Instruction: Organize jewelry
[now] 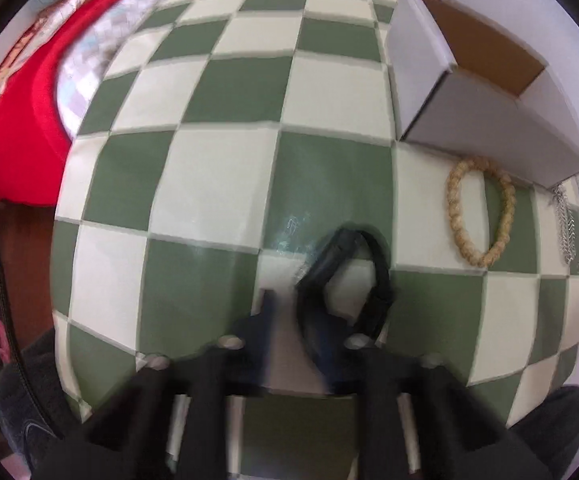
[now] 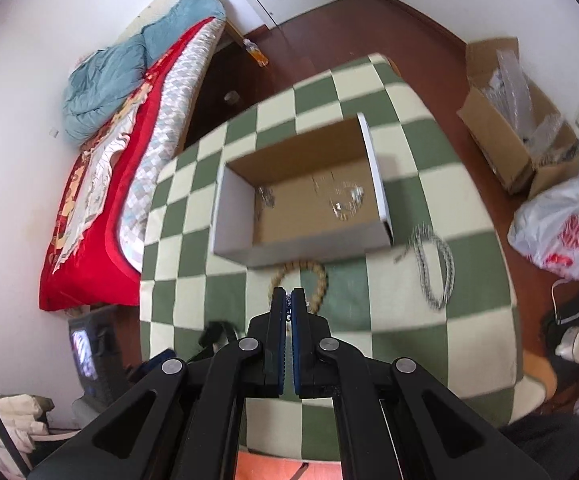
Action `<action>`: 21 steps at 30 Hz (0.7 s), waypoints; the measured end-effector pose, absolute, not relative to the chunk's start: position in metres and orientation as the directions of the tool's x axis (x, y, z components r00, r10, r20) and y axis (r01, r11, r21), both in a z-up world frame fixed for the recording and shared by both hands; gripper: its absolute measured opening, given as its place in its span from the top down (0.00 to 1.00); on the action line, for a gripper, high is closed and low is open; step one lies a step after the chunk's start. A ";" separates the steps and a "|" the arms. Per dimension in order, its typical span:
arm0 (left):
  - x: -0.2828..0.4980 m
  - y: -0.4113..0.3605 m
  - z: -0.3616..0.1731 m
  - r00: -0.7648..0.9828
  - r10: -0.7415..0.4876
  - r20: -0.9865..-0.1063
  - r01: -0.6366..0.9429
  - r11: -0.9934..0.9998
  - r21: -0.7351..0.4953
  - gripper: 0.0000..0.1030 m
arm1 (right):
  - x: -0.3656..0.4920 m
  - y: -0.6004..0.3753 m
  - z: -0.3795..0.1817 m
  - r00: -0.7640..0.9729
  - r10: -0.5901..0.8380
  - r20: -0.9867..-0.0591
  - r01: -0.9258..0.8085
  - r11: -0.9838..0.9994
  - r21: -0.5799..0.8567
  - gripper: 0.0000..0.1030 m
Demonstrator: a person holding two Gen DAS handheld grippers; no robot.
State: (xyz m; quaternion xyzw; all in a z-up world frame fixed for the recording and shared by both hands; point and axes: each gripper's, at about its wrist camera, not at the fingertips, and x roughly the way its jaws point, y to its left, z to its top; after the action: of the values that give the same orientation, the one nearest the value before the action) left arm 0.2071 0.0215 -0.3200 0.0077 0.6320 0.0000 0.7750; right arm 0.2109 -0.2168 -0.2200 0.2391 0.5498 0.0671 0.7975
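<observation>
A black bracelet (image 1: 353, 280) lies on the green-and-cream checkered table (image 1: 217, 176), right at my left gripper (image 1: 289, 300). The gripper is open, its blurred right finger overlapping the bracelet's left side. A tan beaded bracelet (image 1: 479, 212) lies to the right, in front of the open cardboard box (image 1: 469, 92); it also shows in the right wrist view (image 2: 321, 276). A silver chain (image 1: 565, 228) lies at the far right, and in the right wrist view (image 2: 435, 268). My right gripper (image 2: 288, 300) is shut and holds nothing visible, above the table. The box (image 2: 301, 192) holds small clear pieces of jewelry.
A bed with a red cover (image 2: 101, 184) stands left of the table. On the floor to the right are a cardboard box of plastic wrap (image 2: 517, 120) and a white plastic bag (image 2: 557, 228). My left gripper shows at the lower left in the right wrist view (image 2: 213, 336).
</observation>
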 end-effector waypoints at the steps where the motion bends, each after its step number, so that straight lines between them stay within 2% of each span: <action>1: 0.208 0.021 -0.320 0.197 0.012 -0.980 0.013 1.000 0.015 0.98 | 0.208 -0.216 -0.224 0.379 0.368 -0.849 0.161 0.877 0.453 0.98; 7: 0.210 0.021 -0.281 0.247 -0.050 -0.968 0.027 0.999 -0.045 0.98 | 0.202 -0.215 -0.228 0.368 0.365 -0.855 0.162 0.880 0.446 0.98; 12: 0.234 0.005 -0.210 0.338 -0.125 -0.933 0.059 0.992 -0.112 0.98 | 0.215 -0.225 -0.207 0.399 0.385 -0.832 0.150 0.868 0.473 0.98; 15: 0.265 -0.014 -0.185 0.351 -0.171 -0.921 0.093 0.985 -0.147 0.98 | 0.234 -0.234 -0.191 0.413 0.411 -0.813 0.138 0.854 0.502 0.98; 21: 0.321 -0.052 -0.199 0.275 -0.186 -0.943 0.151 0.977 -0.148 0.98 | 0.286 -0.237 -0.176 0.407 0.404 -0.819 0.112 0.868 0.484 0.98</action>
State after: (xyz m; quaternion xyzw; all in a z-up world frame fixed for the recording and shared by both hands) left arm 0.3206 -0.0521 -0.1991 -0.0148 0.5927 -0.1053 0.7984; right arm 0.2856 -0.2367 -0.1762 0.2406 0.5369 0.0909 0.8035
